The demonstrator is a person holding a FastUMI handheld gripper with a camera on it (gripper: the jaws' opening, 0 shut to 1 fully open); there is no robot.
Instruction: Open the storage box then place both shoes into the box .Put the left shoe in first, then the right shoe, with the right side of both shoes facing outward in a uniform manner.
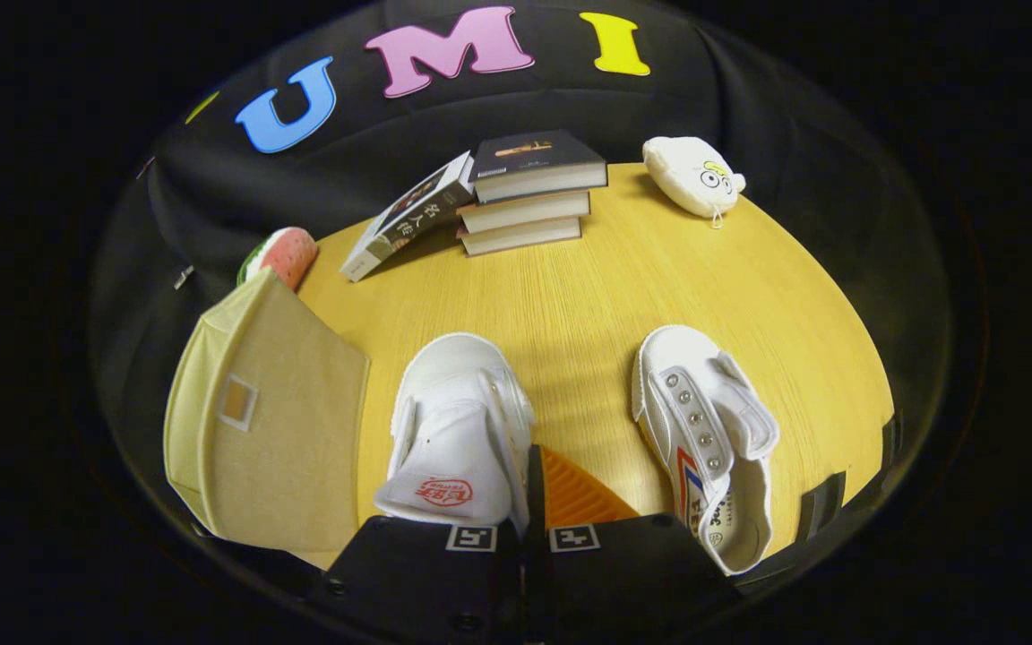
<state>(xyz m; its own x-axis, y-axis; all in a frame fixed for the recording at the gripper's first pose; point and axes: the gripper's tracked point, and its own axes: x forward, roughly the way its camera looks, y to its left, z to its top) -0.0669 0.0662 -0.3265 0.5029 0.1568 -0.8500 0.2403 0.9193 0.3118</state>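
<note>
While the tongs [529,488] pinch a white shoe [458,430], books [525,193] sit on the wooden table [570,305].

Gripper [523,502] low and pointing forward, jaws drawn close, pinching a shoe's side wall

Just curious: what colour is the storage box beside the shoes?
Pale beige fabric; the storage box shows best in the gripper view.

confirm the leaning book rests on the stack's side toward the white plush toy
No: the gripper view shows the leaning book against the stack's side toward the storage box, away from the white plush toy. The jaws are nearly closed at the near shoe's edge.
</note>
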